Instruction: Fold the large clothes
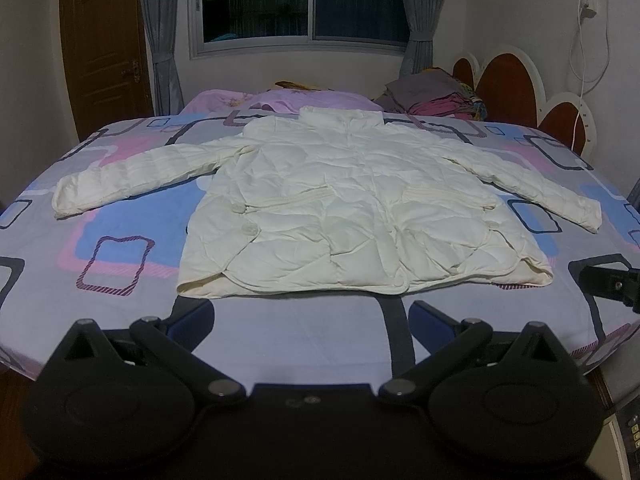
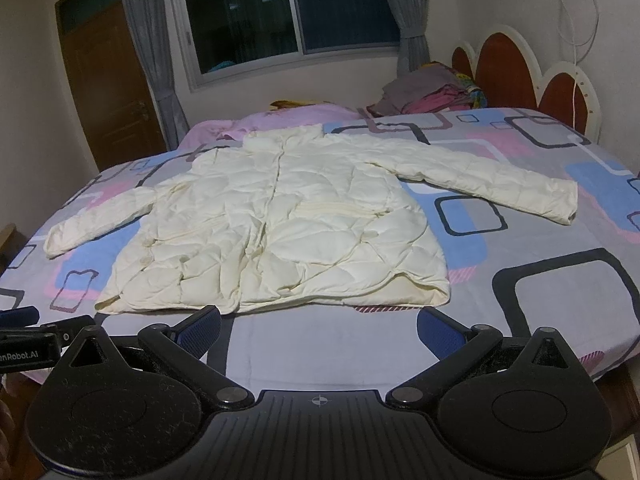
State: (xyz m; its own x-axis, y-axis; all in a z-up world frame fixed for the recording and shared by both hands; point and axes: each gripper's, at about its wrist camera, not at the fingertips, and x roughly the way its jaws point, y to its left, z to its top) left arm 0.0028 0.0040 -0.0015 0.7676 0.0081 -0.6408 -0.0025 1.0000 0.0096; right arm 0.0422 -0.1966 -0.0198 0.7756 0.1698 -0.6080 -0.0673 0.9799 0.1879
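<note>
One jacket, one bed, two tools.

- The jacket lies flat on the bed, with one sleeve out to the left and one to the right.
- Its collar is at the far end, its bottom edge near.
- A pile of clothes sits far right on the bed.
- The window is behind the bed, the door far left.
- Both hand-held grippers, left and right, are near, just before the bottom edge.

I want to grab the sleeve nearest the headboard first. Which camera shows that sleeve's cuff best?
The right wrist view: the cuff lies unobstructed, well inside the frame, its opening visible. The left wrist view shows the same cuff too, but nearer the right edge, where the fisheye distorts it more. The jacket lies flat, both sleeves spread.
</note>
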